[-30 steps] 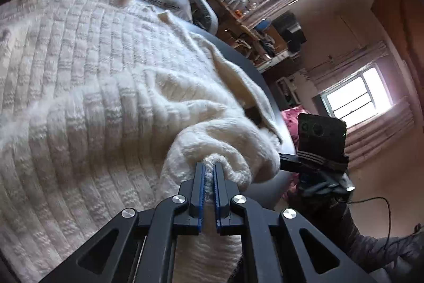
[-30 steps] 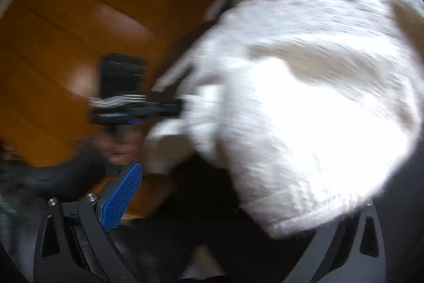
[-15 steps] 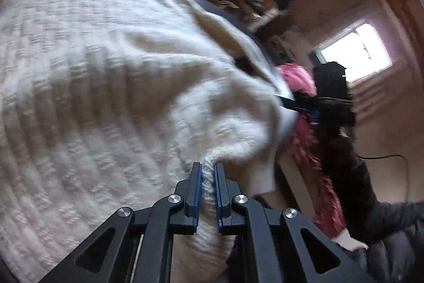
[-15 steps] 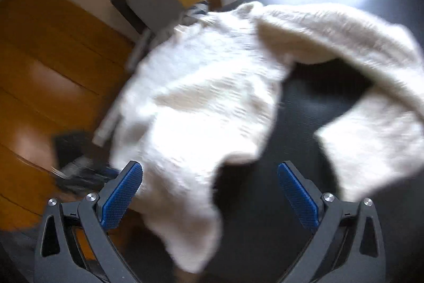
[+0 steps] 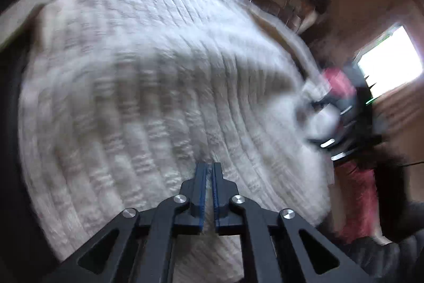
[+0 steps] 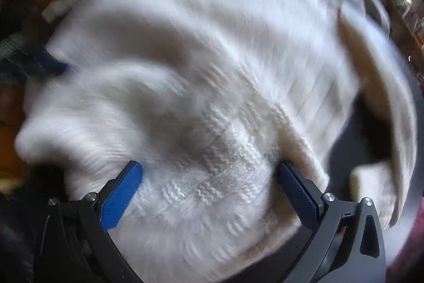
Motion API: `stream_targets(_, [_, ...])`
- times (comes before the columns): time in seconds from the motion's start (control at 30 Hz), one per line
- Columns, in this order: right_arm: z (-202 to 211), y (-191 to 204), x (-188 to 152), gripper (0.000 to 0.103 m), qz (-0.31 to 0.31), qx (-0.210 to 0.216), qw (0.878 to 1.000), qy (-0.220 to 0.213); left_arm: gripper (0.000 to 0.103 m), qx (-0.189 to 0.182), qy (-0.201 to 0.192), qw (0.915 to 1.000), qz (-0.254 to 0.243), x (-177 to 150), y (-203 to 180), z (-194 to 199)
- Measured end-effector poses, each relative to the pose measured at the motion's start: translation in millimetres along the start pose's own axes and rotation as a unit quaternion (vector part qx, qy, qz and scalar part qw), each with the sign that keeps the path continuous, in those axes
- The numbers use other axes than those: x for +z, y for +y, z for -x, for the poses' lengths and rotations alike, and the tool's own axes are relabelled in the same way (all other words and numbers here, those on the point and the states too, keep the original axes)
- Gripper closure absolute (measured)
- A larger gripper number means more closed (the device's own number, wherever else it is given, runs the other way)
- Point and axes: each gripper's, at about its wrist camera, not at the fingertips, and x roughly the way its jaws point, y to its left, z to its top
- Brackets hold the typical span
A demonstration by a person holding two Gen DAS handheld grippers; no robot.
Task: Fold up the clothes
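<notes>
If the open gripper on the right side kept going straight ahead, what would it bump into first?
Most likely the white knitted sweater. The right gripper is open, and a bunched fold of the knit already fills the space between its blue pads. The picture is blurry, so depth is uncertain.

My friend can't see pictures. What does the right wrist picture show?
A fluffy white knitted sweater fills the blurry picture. The right tool is open, with its two blue pads on either side of a bunched part of the knit.

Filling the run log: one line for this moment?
step: fold | left hand-held gripper: shut on white knit sweater | right hand-held gripper: open, straddling sweater | views blurred
</notes>
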Motion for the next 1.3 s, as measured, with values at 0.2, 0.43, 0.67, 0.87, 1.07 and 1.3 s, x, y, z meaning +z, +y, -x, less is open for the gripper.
stream_targets(0.2, [6,-7,-3,0.000,-0.001,0.002,1.000,-0.013,0.096,0.003,-0.040,0.9991,-0.016,12,-14,19])
stream_targets(0.43, [55,-51,-12,0.000,-0.078,-0.008,0.989,-0.122,0.084,0.100,-0.119,0.9768,-0.148,117,-64,43])
stream_targets(0.67, [76,-103,-36,0.000,-0.148,-0.027,0.975,-0.166,0.077,0.208,-0.075,0.9112,-0.347,241,-81,-18])
stream_targets(0.87, [86,-138,-53,0.000,-0.178,-0.032,0.966,-0.187,0.076,0.155,0.020,0.9337,-0.322,323,-63,-92])
stream_targets(1.07, [76,-148,-32,0.000,-0.148,-0.033,0.971,-0.187,0.076,0.096,0.053,0.9597,-0.259,361,-44,-139])
stream_targets(1.3, [70,-149,-21,0.000,-0.141,-0.053,0.971,-0.188,0.073,0.109,0.074,0.9623,-0.238,358,-33,-166])
